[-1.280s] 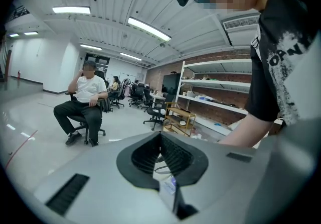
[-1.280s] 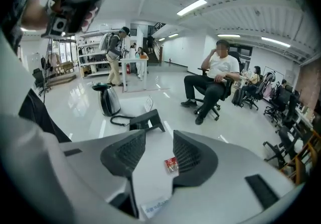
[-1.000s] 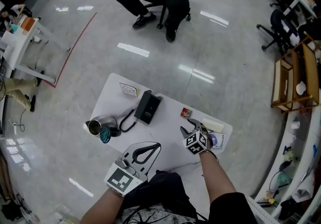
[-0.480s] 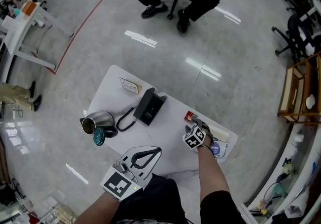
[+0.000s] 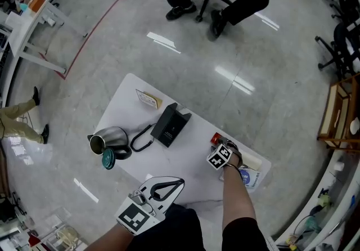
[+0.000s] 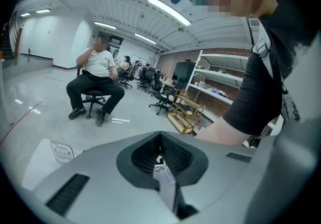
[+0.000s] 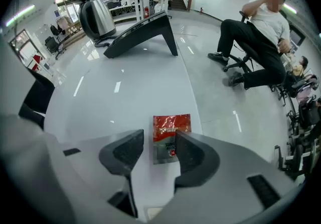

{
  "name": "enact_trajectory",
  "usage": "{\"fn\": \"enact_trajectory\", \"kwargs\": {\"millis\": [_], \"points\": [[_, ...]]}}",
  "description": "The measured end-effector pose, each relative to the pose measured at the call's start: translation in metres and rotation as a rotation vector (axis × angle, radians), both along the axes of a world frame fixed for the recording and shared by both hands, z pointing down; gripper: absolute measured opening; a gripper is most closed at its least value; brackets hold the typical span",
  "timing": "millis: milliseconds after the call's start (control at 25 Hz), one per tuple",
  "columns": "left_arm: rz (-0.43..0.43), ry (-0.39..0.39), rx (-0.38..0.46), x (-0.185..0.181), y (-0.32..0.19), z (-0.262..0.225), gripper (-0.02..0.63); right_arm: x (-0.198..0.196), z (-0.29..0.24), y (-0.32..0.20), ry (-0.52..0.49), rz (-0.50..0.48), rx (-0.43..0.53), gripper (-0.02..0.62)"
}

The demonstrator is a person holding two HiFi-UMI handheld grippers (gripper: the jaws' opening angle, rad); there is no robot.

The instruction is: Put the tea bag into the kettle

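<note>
Red and silver foil, the tea bag (image 7: 171, 128) lies flat on the white table (image 7: 125, 97), straight ahead of the right gripper (image 7: 158, 141) and reaching in between its jaw tips. Those jaws are spread, one on each side of the sachet, not yet touching it. The bag's long axis runs along the gripper's own line, silver end nearest and red end farthest, so closing would take it across its narrow width. Just beyond the right jaw the table edge drops away, leaving little room on that side; ahead and to the left the tabletop is free. The kettle (image 7: 98, 17) stands well apart, far ahead to the left, past the black base (image 7: 143, 34). The left gripper (image 6: 160, 137), jaws pressed together on nothing, hangs back near the person's body, so the right one is clearly nearer.
</note>
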State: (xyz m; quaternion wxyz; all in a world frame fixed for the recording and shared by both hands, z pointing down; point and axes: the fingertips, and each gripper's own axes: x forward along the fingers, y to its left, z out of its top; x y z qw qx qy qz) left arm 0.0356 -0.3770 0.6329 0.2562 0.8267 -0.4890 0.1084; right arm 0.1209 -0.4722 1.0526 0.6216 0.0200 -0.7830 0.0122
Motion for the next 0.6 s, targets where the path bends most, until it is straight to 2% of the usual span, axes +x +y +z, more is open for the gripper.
{"fn": "enact_trajectory", "kwargs": {"millis": [280, 400, 520, 560, 600], "points": [[0.000, 0.015, -0.026, 0.0038, -0.0015, 0.0085, 0.007, -0.0006, -0.0038, -0.0063, -0.019, -0.003, -0.047, 0.187], [-0.002, 0.015, -0.016, 0.0027, -0.0028, 0.0082, 0.006, -0.0006, -0.0058, -0.0082, -0.020, 0.004, -0.050, 0.147], [-0.008, 0.014, -0.014, -0.0009, -0.0025, 0.0103, 0.007, -0.0024, -0.0049, -0.0079, -0.023, 0.010, -0.053, 0.137], [-0.008, 0.012, -0.012, -0.0020, -0.0028, 0.0106, 0.008, -0.0032, -0.0048, -0.0069, -0.023, 0.010, -0.057, 0.079], [-0.008, 0.012, -0.011, -0.0028, -0.0031, 0.0106, 0.008, -0.0039, -0.0053, -0.0057, -0.021, 0.010, -0.061, 0.071]]}}
